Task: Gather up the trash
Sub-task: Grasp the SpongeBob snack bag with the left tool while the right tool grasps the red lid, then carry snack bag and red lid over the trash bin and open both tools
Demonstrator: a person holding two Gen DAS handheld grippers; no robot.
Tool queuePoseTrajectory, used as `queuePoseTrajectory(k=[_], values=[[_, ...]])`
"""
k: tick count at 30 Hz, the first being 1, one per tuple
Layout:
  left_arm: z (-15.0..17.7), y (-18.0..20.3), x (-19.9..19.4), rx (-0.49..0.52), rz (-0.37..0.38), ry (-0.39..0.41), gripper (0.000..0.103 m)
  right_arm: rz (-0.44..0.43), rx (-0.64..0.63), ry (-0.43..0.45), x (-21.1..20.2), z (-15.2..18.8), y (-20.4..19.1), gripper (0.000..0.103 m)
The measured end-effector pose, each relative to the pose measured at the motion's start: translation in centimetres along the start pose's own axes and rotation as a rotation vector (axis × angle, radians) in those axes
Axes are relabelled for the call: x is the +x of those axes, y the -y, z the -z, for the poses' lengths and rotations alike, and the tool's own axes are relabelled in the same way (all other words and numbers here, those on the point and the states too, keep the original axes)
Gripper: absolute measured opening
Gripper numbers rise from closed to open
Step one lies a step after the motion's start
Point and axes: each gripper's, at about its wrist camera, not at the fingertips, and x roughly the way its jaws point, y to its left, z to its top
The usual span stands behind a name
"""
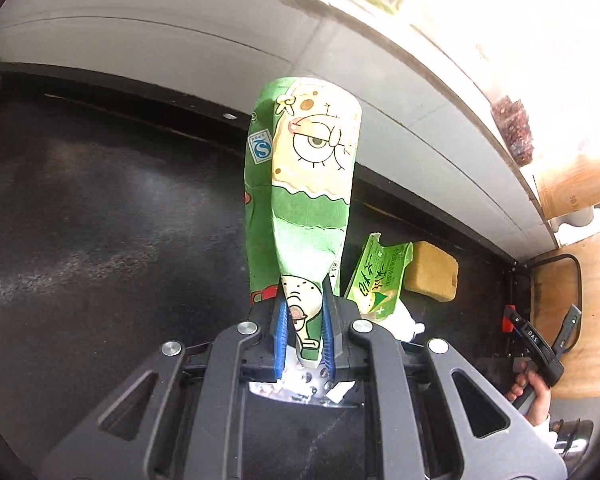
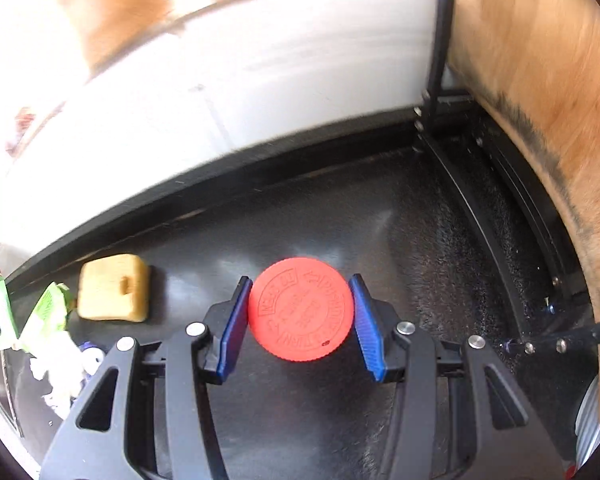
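Observation:
In the left wrist view my left gripper (image 1: 303,344) is shut on a green cartoon-printed paper cup (image 1: 304,176), squeezed flat at its base and held above the black table (image 1: 100,200). A green torn wrapper (image 1: 380,280) and white crumpled paper (image 1: 408,326) lie just right of it. In the right wrist view my right gripper (image 2: 300,312) is shut on a red round bottle cap (image 2: 301,309), its blue pads touching both sides of the cap. The green wrapper (image 2: 48,312) and white crumpled paper (image 2: 60,372) show at the left there.
A yellow sponge (image 1: 432,276) sits near the table's back edge; it also shows in the right wrist view (image 2: 114,288). A white wall ledge (image 1: 220,40) runs behind the table. A wooden panel (image 2: 540,80) and black frame rail (image 2: 500,208) bound the right side.

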Motion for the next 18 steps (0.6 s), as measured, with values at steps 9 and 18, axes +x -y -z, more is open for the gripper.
queuePoseTrajectory(k=[9,18], values=[[8.6,-12.1,-13.1,-0.224,-0.103,0.189,0.013,-0.285,-0.293,0.010,-2.4,0.9,-17.1,0.049],[27.5,-26.2,-25.6,-0.617,-0.353,0.327,0.013,-0.720,-0.887,-0.226,-7.2,18.2,-44.3,0.049]])
